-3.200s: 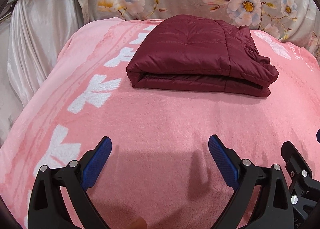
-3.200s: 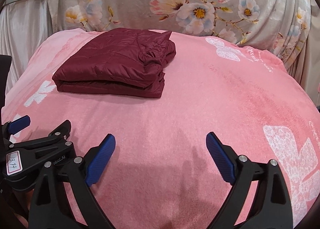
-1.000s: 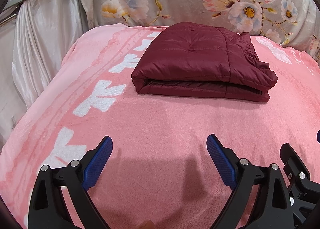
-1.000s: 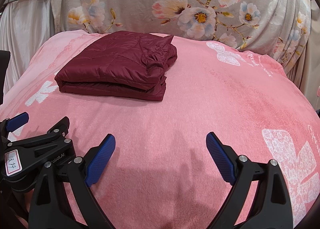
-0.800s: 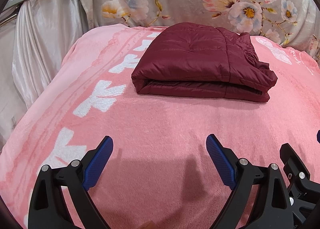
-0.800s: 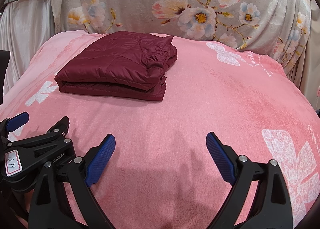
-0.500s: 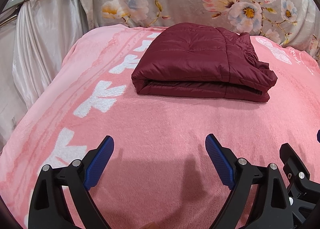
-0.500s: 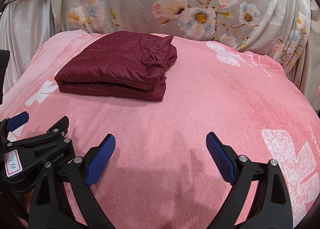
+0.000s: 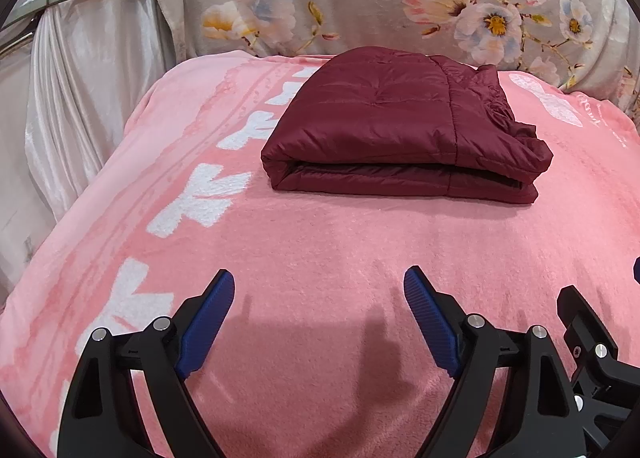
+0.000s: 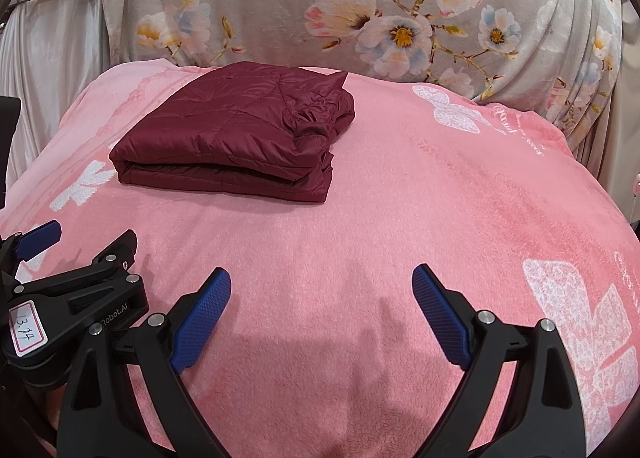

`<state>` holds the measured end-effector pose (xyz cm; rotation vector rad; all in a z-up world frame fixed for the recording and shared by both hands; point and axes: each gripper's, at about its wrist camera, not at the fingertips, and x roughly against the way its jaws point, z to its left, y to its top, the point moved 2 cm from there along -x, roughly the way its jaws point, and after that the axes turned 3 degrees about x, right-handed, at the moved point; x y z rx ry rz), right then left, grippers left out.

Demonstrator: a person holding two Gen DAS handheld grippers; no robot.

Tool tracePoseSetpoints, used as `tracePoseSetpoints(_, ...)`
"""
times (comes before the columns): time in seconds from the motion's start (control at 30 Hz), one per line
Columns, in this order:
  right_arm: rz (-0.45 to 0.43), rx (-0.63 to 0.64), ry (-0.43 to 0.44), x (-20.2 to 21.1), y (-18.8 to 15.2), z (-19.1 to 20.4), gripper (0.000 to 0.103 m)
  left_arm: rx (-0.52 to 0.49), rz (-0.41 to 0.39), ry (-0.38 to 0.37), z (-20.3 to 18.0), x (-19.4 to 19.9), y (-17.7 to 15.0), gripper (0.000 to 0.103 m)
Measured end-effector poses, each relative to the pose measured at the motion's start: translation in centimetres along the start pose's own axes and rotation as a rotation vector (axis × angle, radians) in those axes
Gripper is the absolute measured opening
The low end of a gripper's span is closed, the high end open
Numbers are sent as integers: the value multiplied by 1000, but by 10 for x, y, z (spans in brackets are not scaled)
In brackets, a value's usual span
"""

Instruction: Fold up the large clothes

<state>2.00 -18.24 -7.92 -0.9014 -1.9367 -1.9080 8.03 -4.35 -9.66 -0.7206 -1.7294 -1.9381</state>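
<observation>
A dark red quilted jacket lies folded in a neat rectangle on the pink blanket, toward the back. It also shows in the right wrist view, at the back left. My left gripper is open and empty, low over the blanket well in front of the jacket. My right gripper is open and empty too, over the blanket in front and to the right of the jacket. The left gripper's body shows at the lower left of the right wrist view.
A grey floral cloth rises behind the blanket. Pale satin drapes with a metal bar hang at the left. The blanket has white flower prints and drops off at its left and right edges.
Almost nothing has moved in the last second. The left gripper's fingers have closed in very slightly but stay wide apart. The jacket lies as before.
</observation>
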Motion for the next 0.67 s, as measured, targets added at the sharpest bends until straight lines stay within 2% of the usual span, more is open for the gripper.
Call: tracePoseSetpoints(0.67,-1,2,-1,1,1,-1,90,1,-9,13,-3,2,-1,81)
